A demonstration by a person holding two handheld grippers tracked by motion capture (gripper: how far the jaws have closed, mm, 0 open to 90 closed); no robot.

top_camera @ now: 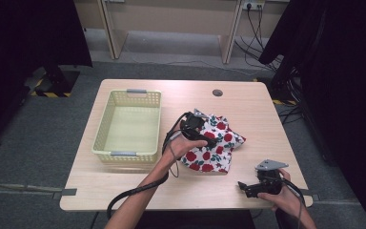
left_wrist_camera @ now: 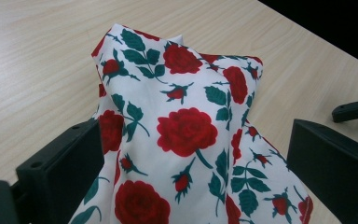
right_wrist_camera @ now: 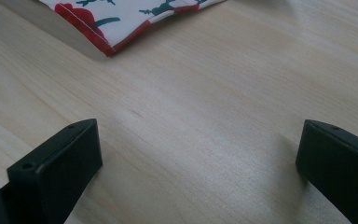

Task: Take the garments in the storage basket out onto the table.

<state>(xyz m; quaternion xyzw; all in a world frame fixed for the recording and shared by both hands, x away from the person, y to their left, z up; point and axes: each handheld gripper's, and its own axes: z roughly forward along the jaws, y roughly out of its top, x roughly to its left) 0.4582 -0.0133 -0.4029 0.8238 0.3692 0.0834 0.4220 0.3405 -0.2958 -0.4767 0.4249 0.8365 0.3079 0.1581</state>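
Note:
A white cloth printed with red roses (top_camera: 214,143) lies bunched on the wooden table (top_camera: 248,105), right of centre. My left gripper (top_camera: 205,136) hovers low over the cloth's left part. In the left gripper view its jaws stand wide apart, and a raised fold of the cloth (left_wrist_camera: 182,130) sits between them unsqueezed; the left gripper (left_wrist_camera: 198,135) is open. My right gripper (top_camera: 243,187) rests near the table's front right edge, pointing left, open over bare wood. In the right gripper view a hemmed corner of the cloth (right_wrist_camera: 107,28) lies ahead of the right gripper (right_wrist_camera: 200,135).
A pale yellow plastic basket (top_camera: 102,126) with nothing in it stands on the table's left half. A round cable hole (top_camera: 217,92) sits near the far edge. Dark curtains flank the table and cables run along the floor at the right.

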